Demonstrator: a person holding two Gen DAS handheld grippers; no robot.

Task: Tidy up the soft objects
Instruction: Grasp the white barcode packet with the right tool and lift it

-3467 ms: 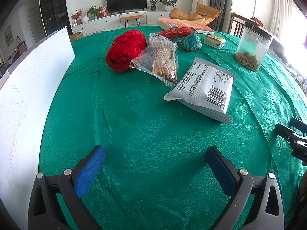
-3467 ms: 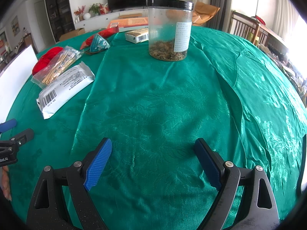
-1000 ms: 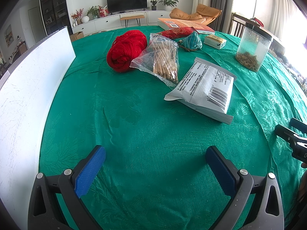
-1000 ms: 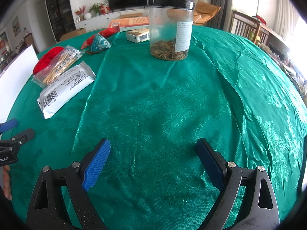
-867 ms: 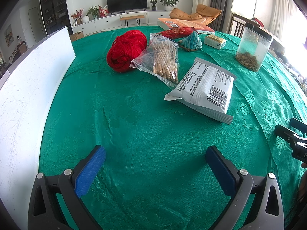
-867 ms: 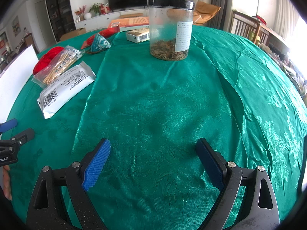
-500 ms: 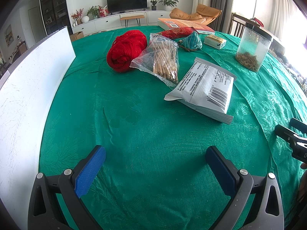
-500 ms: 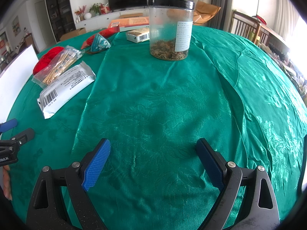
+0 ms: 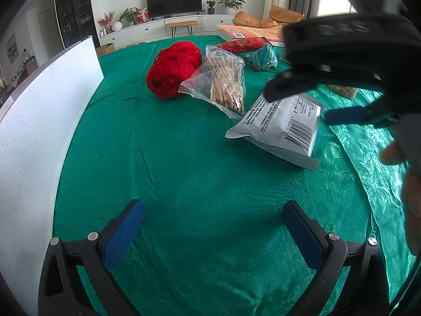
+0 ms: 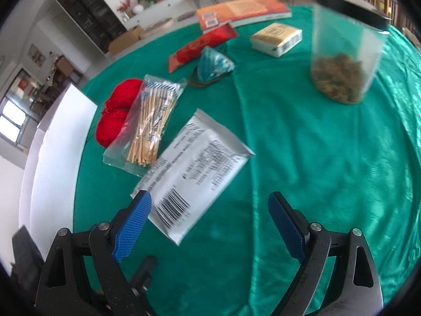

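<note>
A red yarn ball (image 9: 172, 68) lies on the green tablecloth (image 9: 184, 173), also in the right wrist view (image 10: 115, 110). Beside it lie a clear bag of wooden sticks (image 9: 226, 84) (image 10: 150, 126) and a silver foil packet (image 9: 284, 129) (image 10: 200, 173). A teal yarn ball (image 9: 263, 56) (image 10: 214, 64) sits further back. My left gripper (image 9: 210, 226) is open and empty, low over the cloth. My right gripper (image 10: 210, 218) is open and empty, raised above the foil packet; it shows in the left wrist view (image 9: 310, 100).
A white board (image 9: 39, 121) stands along the table's left edge. A clear jar with a black lid (image 10: 347, 58), a small box (image 10: 276, 38), a red packet (image 10: 202, 43) and orange books (image 10: 242, 10) sit at the back.
My right gripper has risen and swung left, over the foil packet, and now fills the upper right of the left wrist view. My left gripper has not moved.
</note>
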